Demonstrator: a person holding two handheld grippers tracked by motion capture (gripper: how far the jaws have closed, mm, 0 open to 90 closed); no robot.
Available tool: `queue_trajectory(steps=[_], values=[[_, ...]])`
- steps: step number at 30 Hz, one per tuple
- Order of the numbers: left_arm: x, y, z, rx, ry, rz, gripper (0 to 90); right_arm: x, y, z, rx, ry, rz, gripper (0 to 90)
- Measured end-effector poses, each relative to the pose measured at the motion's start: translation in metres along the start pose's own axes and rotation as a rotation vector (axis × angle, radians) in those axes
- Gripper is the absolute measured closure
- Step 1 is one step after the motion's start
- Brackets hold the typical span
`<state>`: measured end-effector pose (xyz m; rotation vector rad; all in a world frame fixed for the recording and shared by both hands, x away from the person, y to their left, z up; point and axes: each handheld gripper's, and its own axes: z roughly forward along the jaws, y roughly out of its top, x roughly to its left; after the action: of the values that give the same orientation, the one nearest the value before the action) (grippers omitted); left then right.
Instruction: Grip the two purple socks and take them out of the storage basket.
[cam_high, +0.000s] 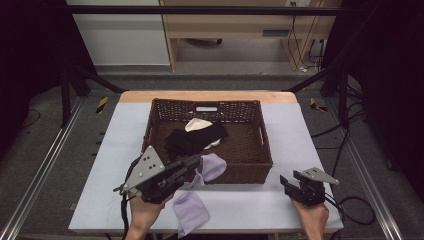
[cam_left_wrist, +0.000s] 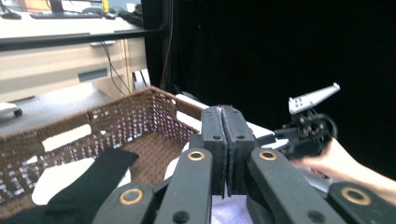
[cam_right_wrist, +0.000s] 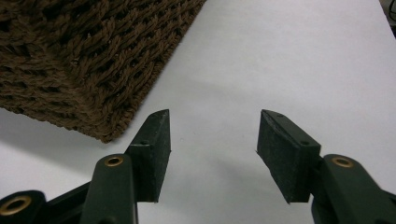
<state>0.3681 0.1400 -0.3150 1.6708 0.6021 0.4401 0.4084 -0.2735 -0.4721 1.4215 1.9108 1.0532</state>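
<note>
The left tool had its jaws pressed together on a lilac sock, which hung over the near rim of the basket, part inside and part draped down the outer wall. In the left tool view the pads met face to face, with lilac cloth just below them. The sock's length ran from the tool tip up and over the rim, so the drop lay a little forward, into the basket. A second lilac sock lay flat on the tabletop just beside the left hand, nearer to it than to the right. The right tool stood open and empty, low over the tabletop, well apart from both socks. In the basket lay a black sock and a cream one, touching.
</note>
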Motion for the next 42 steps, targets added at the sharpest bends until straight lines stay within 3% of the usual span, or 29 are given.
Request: queue_trajectory(steps=[7, 10, 11, 14, 17, 22, 35, 42], values=[[-0.005, -0.027, -0.005, 0.041, -0.014, -0.032, 87.8, 0.000, 0.000, 0.001, 0.006, -0.002, -0.003, 44.5], [-0.003, -0.047, -0.004, 0.078, -0.019, -0.076, 87.8, 0.001, 0.000, 0.001, 0.006, -0.001, -0.002, 44.5], [-0.003, -0.047, -0.004, 0.078, -0.019, -0.076, 87.8, 0.001, 0.000, 0.001, 0.006, -0.001, -0.002, 44.5], [-0.002, -0.067, 0.002, 0.129, -0.023, -0.102, 87.8, 0.001, -0.001, 0.001, 0.010, -0.001, -0.003, 44.7], [0.000, -0.077, 0.006, 0.145, -0.029, -0.127, 87.8, 0.001, -0.001, 0.001, 0.010, 0.000, -0.003, 44.7], [0.006, -0.103, 0.022, 0.211, 0.002, -0.155, 87.7, 0.002, -0.001, 0.001, 0.012, -0.001, -0.003, 44.7], [0.010, -0.130, 0.042, 0.281, 0.004, -0.182, 84.9, 0.002, -0.002, 0.004, 0.025, -0.001, -0.021, 42.9], [0.011, -0.131, 0.041, 0.297, 0.035, -0.176, 63.5, 0.002, -0.002, 0.003, 0.023, -0.002, -0.025, 42.7]])
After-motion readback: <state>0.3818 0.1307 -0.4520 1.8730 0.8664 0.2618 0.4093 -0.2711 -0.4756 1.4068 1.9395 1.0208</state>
